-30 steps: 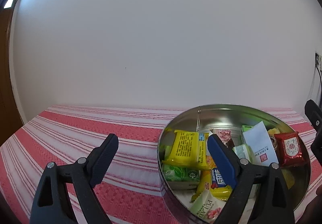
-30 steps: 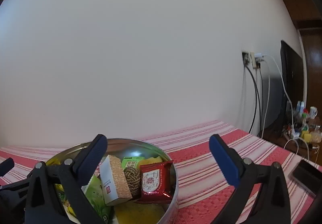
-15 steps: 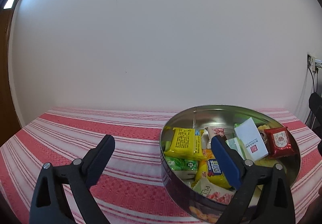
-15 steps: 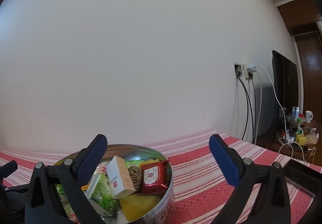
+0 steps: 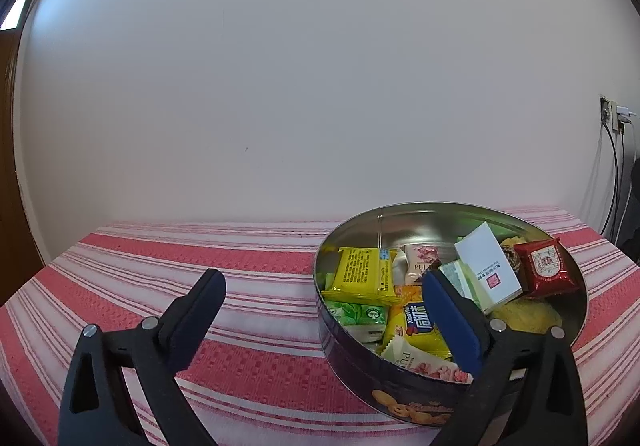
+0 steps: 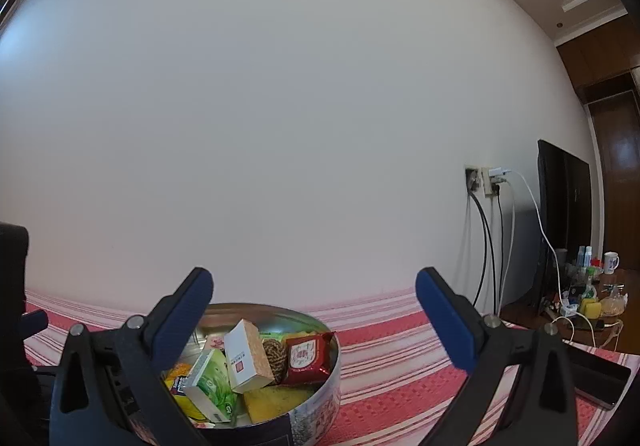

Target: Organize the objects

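Observation:
A round metal tin [image 5: 400, 386] stands on the red-and-white striped cloth [image 5: 200, 258]. It is packed with snacks: a yellow packet [image 5: 362, 274], a white box [image 5: 486, 266], a red packet [image 5: 546, 272] and a green packet [image 5: 356, 312]. My left gripper [image 5: 320, 278] hangs in front of the tin's left rim. Its jaws are opening and the pads press on nothing. My right gripper [image 6: 313, 276] is open and empty, above the near right side of the tin [image 6: 280, 310], where the white box [image 6: 246, 356] and the red packet [image 6: 306, 354] show.
A white wall runs along the table's far edge. A dark phone [image 6: 596, 374] lies on the cloth at the right. Beyond it are wall sockets with hanging cables [image 6: 488, 181], a black screen [image 6: 564, 221] and a cluttered low table [image 6: 588, 302].
The left jaws have spread wider and the gripper has drawn back from the tin's contents. The right gripper has shifted sideways and tilted up a little. The tin has not moved.

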{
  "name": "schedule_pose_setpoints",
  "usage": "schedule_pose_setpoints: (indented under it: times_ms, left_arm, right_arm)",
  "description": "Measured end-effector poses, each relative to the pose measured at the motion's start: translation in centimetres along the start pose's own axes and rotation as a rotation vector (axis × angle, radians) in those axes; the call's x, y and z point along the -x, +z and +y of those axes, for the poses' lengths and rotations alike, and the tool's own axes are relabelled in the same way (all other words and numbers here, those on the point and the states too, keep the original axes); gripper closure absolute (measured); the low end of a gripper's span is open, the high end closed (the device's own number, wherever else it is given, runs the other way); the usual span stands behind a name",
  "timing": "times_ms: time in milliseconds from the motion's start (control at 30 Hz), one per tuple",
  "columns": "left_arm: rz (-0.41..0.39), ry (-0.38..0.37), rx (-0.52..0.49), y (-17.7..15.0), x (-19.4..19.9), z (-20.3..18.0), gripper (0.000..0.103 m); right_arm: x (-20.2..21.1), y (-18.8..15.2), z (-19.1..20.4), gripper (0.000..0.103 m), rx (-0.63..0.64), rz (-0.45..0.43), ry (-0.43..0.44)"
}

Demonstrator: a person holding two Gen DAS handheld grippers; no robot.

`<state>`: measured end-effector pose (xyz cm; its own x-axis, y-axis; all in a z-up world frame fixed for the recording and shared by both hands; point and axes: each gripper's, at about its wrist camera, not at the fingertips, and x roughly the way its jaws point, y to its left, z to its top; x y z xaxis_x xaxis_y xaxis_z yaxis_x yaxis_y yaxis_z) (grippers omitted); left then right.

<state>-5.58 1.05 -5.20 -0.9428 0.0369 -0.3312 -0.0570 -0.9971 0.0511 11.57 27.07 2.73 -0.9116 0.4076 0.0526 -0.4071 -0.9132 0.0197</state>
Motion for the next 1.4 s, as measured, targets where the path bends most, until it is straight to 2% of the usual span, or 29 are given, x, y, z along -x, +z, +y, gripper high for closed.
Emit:
schedule_pose_setpoints:
  times_ms: [1033,1400]
  left_arm:
    - [-0.018,0.009,-0.005,-0.7,-0.3,-0.3,0.003]
    - [0.003,0.025,-0.011,-0.6,-1.2,-0.2,0.003]
  right_arm:
    - [0.5,0.2,-1.3,0.000,-0.029,-0.018,0.000]
    - [0.6,0.2,-1.4,0.000,-0.035,-0.022,-0.003]
